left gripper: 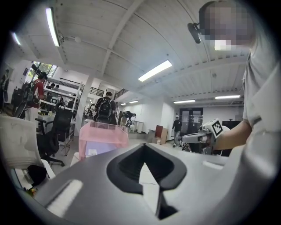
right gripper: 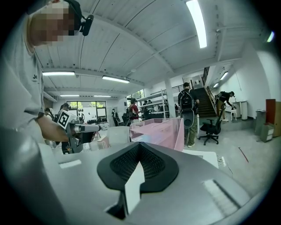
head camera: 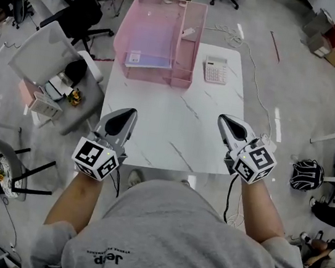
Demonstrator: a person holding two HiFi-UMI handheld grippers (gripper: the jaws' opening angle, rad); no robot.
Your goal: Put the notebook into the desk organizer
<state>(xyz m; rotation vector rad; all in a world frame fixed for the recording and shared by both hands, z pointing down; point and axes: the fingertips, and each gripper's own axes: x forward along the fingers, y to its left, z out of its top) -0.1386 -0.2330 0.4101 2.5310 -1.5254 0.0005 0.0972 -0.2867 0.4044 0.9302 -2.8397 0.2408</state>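
A pink mesh desk organizer stands at the far edge of the white marble table. A pale lilac notebook lies flat in its wide left tray. My left gripper hovers over the table's near left corner, shut and empty. My right gripper hangs over the near right part, also shut with nothing in it. In the left gripper view the organizer and the notebook show far ahead of the left gripper. The right gripper view has the organizer beyond the right gripper.
A white calculator lies right of the organizer. A grey side table with clutter and office chairs stand to the left. Cables run on the floor to the right. People stand in the room behind.
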